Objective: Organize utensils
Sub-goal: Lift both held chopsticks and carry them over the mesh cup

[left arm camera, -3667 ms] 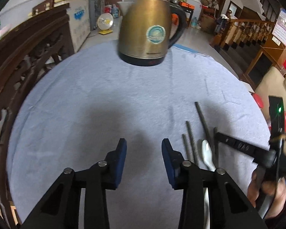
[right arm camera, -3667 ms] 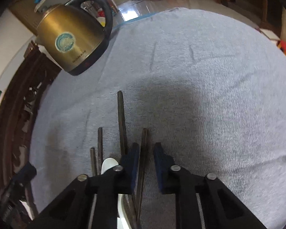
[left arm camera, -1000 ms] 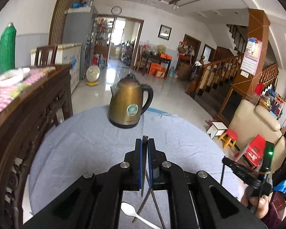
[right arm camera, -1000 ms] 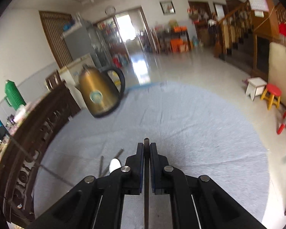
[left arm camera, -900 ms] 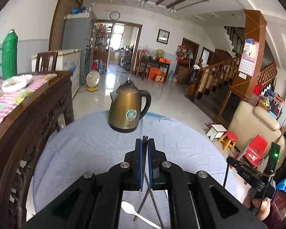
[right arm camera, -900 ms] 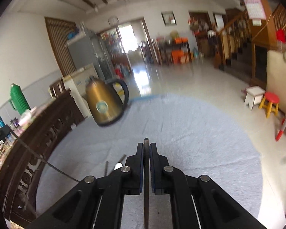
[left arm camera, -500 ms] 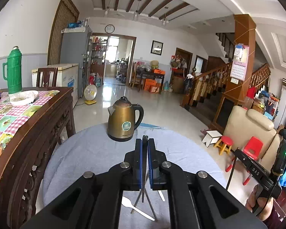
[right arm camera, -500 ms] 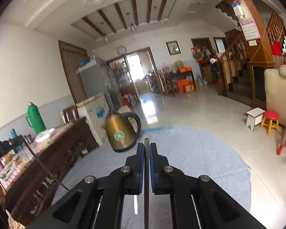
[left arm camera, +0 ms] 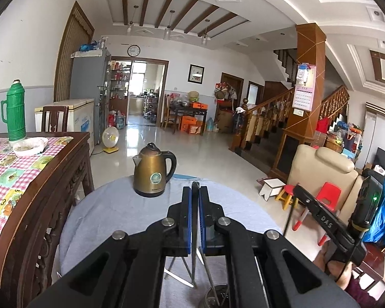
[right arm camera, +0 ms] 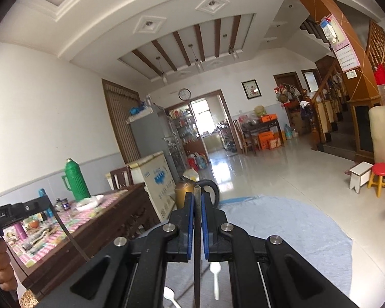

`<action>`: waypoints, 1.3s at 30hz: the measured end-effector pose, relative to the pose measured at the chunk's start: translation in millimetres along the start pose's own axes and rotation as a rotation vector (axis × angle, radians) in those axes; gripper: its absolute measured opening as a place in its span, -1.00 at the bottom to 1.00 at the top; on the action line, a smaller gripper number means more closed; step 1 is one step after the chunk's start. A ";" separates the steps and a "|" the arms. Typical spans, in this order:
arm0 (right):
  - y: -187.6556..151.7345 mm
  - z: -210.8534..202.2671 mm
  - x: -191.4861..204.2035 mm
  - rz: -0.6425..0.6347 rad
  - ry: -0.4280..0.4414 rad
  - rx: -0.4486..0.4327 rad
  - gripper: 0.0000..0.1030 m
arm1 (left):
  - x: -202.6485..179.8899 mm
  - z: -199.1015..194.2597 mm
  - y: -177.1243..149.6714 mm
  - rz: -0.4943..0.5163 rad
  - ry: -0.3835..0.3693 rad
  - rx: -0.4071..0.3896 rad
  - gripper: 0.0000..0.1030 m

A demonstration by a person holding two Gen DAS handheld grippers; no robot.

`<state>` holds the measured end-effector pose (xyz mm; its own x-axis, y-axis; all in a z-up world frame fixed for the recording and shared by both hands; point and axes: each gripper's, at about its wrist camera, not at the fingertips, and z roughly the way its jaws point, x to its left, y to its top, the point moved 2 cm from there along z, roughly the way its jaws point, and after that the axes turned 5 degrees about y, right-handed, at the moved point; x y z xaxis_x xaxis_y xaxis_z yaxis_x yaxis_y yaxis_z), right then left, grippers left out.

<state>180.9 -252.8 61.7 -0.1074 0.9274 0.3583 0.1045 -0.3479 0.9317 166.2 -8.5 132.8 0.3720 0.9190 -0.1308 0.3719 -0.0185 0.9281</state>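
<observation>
Jaws of left gripper (left arm camera: pixel 195 192) and right gripper (right arm camera: pixel 197 200) each pinch one dark chopstick (left arm camera: pixel 194 228), lifted above tabletop (left arm camera: pixel 110 205). Step: carrying pair. Next: lower both into holder (left arm camera: pixel 215 295) below, tips first.

Each gripper is built of matte black plastic linkage arms joined by round silver pivot screws, four of which are seen across each frame. On the left gripper (left arm camera: pixel 195 192) and the right gripper (right arm camera: pixel 197 197) alike, blue pads are fitted to the inner faces of the black fingers (left arm camera: pixel 186 205). Triangular cut-outs are seen in the outer arms. Beside the left gripper's frame, the right unit's black handle is marked "DAS", a green light is lit on its rear block, and a thin black cable is attached.
</observation>
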 end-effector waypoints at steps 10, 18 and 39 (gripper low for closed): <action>-29.0 13.4 21.0 -0.011 0.008 -0.001 -0.88 | -20.6 -5.9 -8.8 0.017 -0.065 0.019 -0.90; -48.5 21.0 20.9 -0.022 -0.004 0.027 -0.88 | -34.5 1.5 -24.2 0.037 -0.082 0.064 -0.90; -85.0 2.5 -4.6 0.000 -0.011 0.086 -0.88 | -34.5 26.6 -54.5 0.003 -0.077 0.177 -0.90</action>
<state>175.0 -227.2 -19.3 -0.0964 0.9292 0.3568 0.1893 -0.3348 0.9231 155.7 -49.7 77.5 0.4348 0.8861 -0.1608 0.5124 -0.0966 0.8533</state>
